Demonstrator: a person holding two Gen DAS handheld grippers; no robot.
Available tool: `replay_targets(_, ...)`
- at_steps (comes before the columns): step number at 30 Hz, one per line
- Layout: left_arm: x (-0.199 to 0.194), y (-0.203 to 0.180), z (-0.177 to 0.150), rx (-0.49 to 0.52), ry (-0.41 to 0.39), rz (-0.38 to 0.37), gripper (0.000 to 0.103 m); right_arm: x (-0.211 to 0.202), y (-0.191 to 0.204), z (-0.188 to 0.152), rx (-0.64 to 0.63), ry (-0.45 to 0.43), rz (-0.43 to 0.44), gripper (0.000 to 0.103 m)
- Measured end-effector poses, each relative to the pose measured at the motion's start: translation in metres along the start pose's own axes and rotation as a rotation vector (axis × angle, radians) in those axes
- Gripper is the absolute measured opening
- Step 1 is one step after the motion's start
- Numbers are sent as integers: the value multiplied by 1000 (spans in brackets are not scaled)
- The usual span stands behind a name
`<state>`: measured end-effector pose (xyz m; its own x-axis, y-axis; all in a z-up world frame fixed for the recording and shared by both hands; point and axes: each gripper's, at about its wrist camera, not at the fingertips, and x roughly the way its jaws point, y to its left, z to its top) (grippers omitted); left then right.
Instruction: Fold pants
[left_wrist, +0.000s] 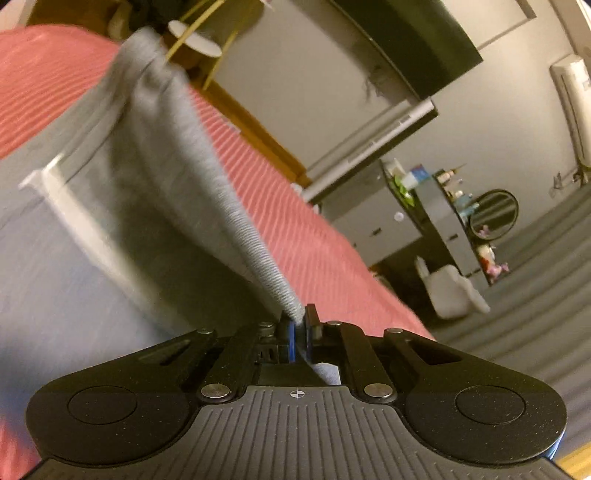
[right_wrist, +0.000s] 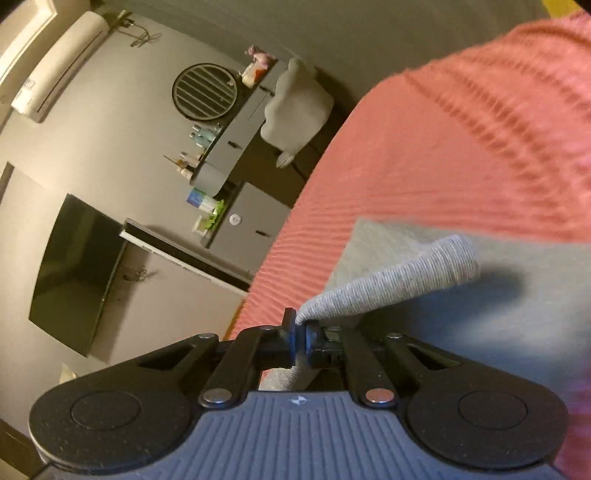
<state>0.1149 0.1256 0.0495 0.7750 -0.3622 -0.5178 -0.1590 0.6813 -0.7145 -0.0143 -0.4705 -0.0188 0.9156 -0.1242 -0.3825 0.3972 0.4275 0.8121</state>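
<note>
Around: round black-framed mirror (right_wrist: 205, 91) hanging on the grey wall (right_wrist: 122, 122); below it a grey dresser (right_wrist: 236, 138) carrying small bottles and a pink toy; white fluffy chair (right_wrist: 295, 107) sitting just beside the dresser; black flat TV screen (right_wrist: 74, 273) showing nearer the camera in the right wrist view; white air conditioner unit (right_wrist: 59, 62) sitting high on the wall.
In the way: nothing sitting between either gripper and the cloth.
Pants: grey knit pants with a ribbed cuff and a white side stripe (left_wrist: 177, 158) lying on the bed, near edges being lifted off it; stripe blurred in the left wrist view; ribbed cuff (right_wrist: 424, 273) curling over in the right wrist view.
Left gripper (left_wrist: 300, 325): blue-padded fingers (left_wrist: 291, 341) pressing together on a ribbed edge of the pants, cloth running through behind the jaws.
Right gripper (right_wrist: 301, 334): fingers (right_wrist: 293, 339) clamping a bunched cuff end, cloth hanging down between them.
Surface: pink ribbed bedspread (left_wrist: 314, 240) covering the bed under the pants.
Room: dim warm light; wooden floor edge showing past the bed in the left wrist view.
</note>
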Motion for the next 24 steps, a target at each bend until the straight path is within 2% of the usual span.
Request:
replay_targets(3,-13,26,-45,-31,35,57,7,-24,-24,-1,-46,-2,-86,5)
replay_targets(4,-11,36,-56,-35,40,106,7,-26,-36,-4,-29,12,-119,5)
replay_targets(5,-7,44,-63,-25,36,160,8,-26,-46,-6,-9,25,-141,5)
replay_targets(7,-1,55,-66,-56,24,220,12,-19,-64,-13,11,66,-207,5)
replay_targets(9,1,62,-59,-105,-9,256,26,-13,-69,-22,-8,75,-256,5)
replay_targets(11,0,67,-48,-82,-64,325,42,-12,-69,-28,-23,75,-262,9)
replay_targets(13,2,75,-42,-76,-106,399,52,-10,-68,-30,-4,86,-239,11)
replay_targets(14,2,80,-40,-107,-118,408,52,-9,-68,-30,17,89,-228,14)
replay_targets(18,-4,104,-32,-279,-156,323,52,-5,-69,-33,74,108,-182,21)
replay_targets(22,-13,125,-36,-335,-164,297,44,-1,-68,-39,43,123,-182,20)
replay_targets(24,-17,131,-39,-353,-178,294,44,1,-69,-42,54,129,-183,20)
